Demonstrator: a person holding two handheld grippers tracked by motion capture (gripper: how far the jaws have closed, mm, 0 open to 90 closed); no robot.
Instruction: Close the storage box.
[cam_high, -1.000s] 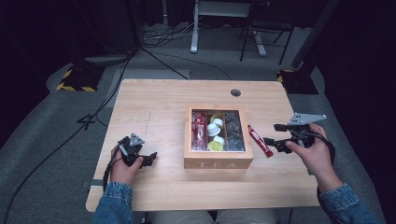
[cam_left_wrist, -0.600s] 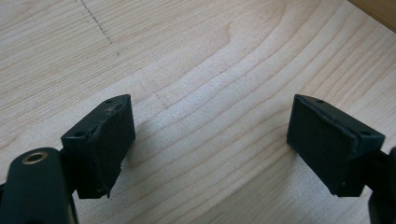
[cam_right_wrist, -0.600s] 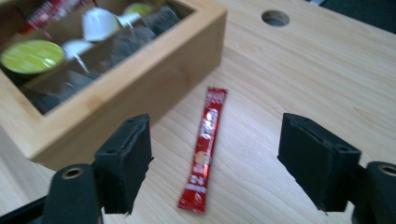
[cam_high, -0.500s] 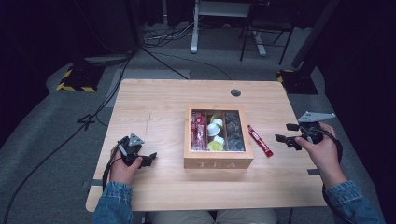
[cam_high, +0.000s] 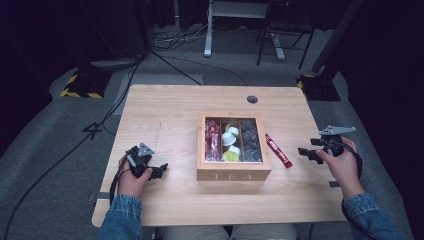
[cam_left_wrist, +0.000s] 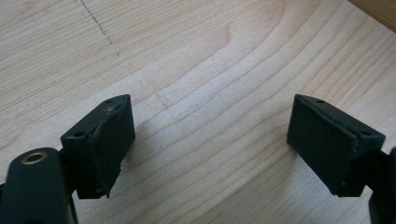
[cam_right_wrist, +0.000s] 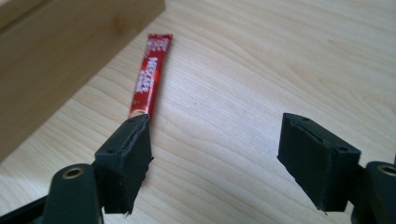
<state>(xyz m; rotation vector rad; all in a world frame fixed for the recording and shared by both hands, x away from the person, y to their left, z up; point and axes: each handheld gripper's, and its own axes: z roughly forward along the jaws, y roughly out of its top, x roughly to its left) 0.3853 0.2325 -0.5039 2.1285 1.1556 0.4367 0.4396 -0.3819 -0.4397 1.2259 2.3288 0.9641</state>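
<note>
A pale wood table (cam_high: 165, 115) stands on grey carpet (cam_high: 45, 150) — cables (cam_high: 170, 42) at 11 o'clock, a chair (cam_high: 280, 35) at 1 — the room beyond dark.

Bare tabletop (cam_high: 165, 115) (tea box (cam_high: 233, 170) central)

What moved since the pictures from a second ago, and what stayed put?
The right gripper drew back from the red packet, moving right and down toward the table edge, with open jaws and nothing between them. The packet stayed beside the tea box. The left gripper kept still, open over the table.
</note>
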